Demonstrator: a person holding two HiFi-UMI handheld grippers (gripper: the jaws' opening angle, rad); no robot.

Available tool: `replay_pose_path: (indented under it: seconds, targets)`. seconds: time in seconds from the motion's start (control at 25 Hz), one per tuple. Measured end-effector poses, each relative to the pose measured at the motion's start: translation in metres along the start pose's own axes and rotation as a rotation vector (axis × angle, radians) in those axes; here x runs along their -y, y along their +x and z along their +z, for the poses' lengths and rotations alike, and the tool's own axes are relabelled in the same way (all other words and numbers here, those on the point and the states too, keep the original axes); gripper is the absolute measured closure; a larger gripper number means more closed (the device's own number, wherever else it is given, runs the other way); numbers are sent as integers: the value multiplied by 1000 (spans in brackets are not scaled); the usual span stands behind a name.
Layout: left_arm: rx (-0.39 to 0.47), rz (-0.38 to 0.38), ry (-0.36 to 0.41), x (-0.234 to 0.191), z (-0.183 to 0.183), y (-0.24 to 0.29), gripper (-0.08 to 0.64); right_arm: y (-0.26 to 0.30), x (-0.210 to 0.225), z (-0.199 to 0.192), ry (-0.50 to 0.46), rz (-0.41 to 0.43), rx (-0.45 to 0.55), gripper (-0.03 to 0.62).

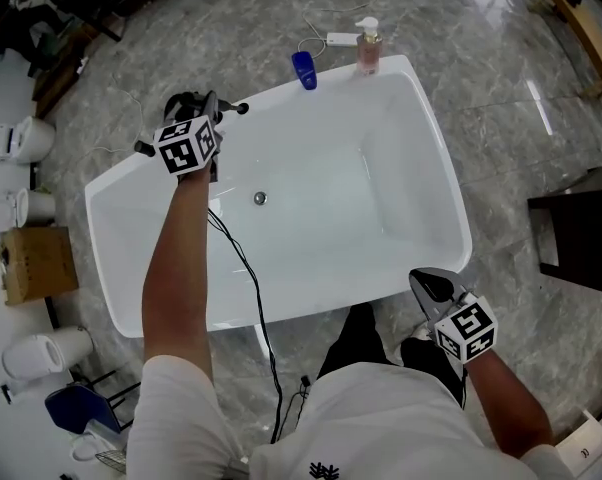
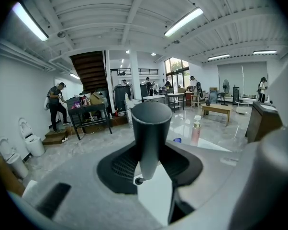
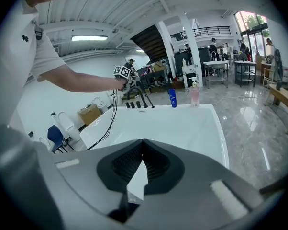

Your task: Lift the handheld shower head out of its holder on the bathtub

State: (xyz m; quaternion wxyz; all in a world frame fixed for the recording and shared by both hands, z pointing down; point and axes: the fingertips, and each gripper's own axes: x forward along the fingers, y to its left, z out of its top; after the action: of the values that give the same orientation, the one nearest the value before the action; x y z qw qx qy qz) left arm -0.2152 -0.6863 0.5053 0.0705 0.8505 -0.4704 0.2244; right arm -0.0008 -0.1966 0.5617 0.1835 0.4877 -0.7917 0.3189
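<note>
My left jaws are clamped on the dark grey cylindrical handle of the handheld shower head. It stands upright between them, at about ten o'clock on the rim of the white rectangular bathtub. In the right gripper view my left jaws sit above the row of black tap fittings on that rim. From that I judge the head to be at or just clear of its holder, though I cannot make out the holder itself.

My right jaws are closed together on nothing, outside the tub's rim at about five o'clock. They have no part in this step and do best by staying clear.

To do this well I would draw the handle straight up along its own line, with no tilt, until its lower end is free. The handle looks smooth and round, so it could twist or slide, and the clamp should stay firm and square.

A thin black cord trails from my left hand across the tub. I cannot tell whether it is the hose, so I would lift without tugging it.

The blue bottle and the pink pump bottle stand at twelve o'clock, well apart from me. I would carry the head away from them.
</note>
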Motion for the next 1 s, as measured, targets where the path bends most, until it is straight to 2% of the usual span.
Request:
replay_pose_path:
  seconds: [0.44, 1.0]
  targets:
    - [47, -14, 25, 19, 19, -65, 422, -21, -14, 7, -16, -14, 42, 579]
    - [111, 2, 50, 55, 53, -144, 422, -49, -22, 19, -67, 41, 79, 580]
